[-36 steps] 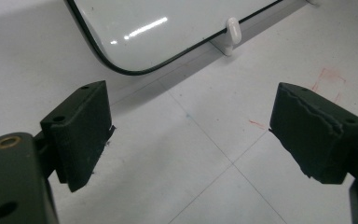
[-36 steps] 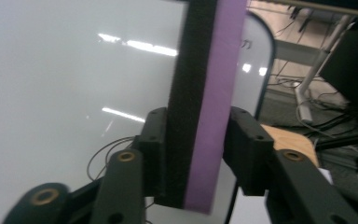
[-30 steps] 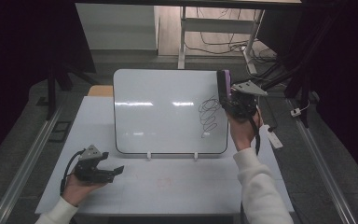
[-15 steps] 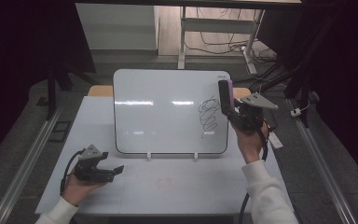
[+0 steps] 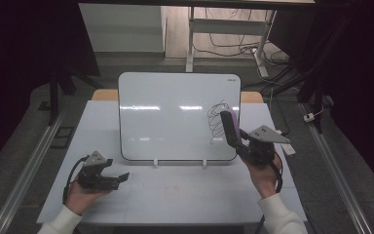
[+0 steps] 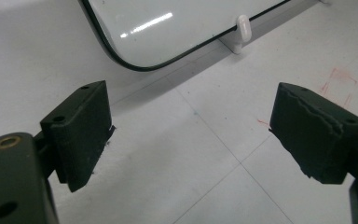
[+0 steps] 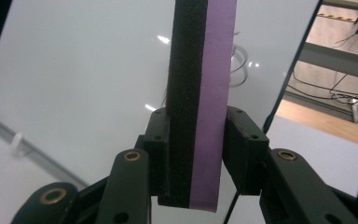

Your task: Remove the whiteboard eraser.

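Note:
A whiteboard (image 5: 175,114) stands upright on small white feet at the middle of the white table (image 5: 175,195). Black scribbles (image 5: 216,121) mark its right side. My right gripper (image 5: 238,141) is shut on a purple and black eraser (image 5: 230,127), held upright just in front of the board's lower right part, below the scribbles. In the right gripper view the eraser (image 7: 199,93) rises between the two pads, with the board (image 7: 84,70) behind it. My left gripper (image 5: 119,178) rests open on the table at the front left, nothing between its pads (image 6: 81,130).
A white foot (image 6: 243,28) of the board and faint red marks (image 6: 338,81) on the table show in the left gripper view. Behind the table are a desk frame and cables (image 5: 233,44) on the floor. A metal rail (image 5: 34,156) runs along the left.
My right gripper has moved with the eraser down and toward the near side, from beside the scribbles to the board's lower right. The left gripper has stayed where it was.

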